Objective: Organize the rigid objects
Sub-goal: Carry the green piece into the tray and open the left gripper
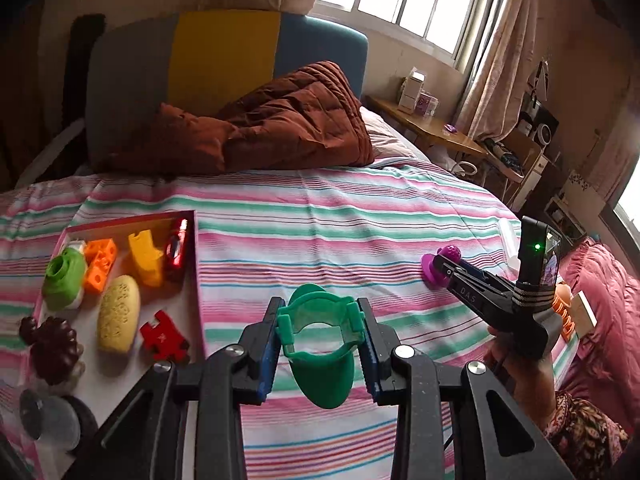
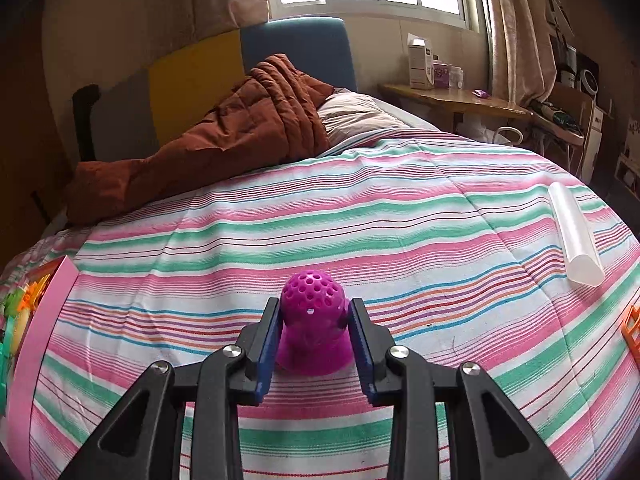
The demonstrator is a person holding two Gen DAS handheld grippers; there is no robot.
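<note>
My left gripper (image 1: 319, 312) is shut on a green plastic clip-like piece (image 1: 320, 360) and holds it above the striped bedspread (image 1: 320, 220), just right of the pink-rimmed tray (image 1: 128, 221). In the right wrist view my right gripper (image 2: 314, 306) is shut on a purple toy with a perforated dome (image 2: 312, 300); its flared base sits on the bedspread (image 2: 360, 220). The left wrist view shows that same right gripper (image 1: 442, 260), held by a hand, at the purple toy (image 1: 434, 276) to the right.
The tray holds several toys: a green ring piece (image 1: 64, 280), an orange block (image 1: 100, 264), a yellow oval (image 1: 118, 312), a red puzzle piece (image 1: 164, 334). A clear tube (image 2: 576, 236) and an orange piece (image 2: 632, 328) lie at the right. A brown quilt (image 1: 280, 128) is heaped behind.
</note>
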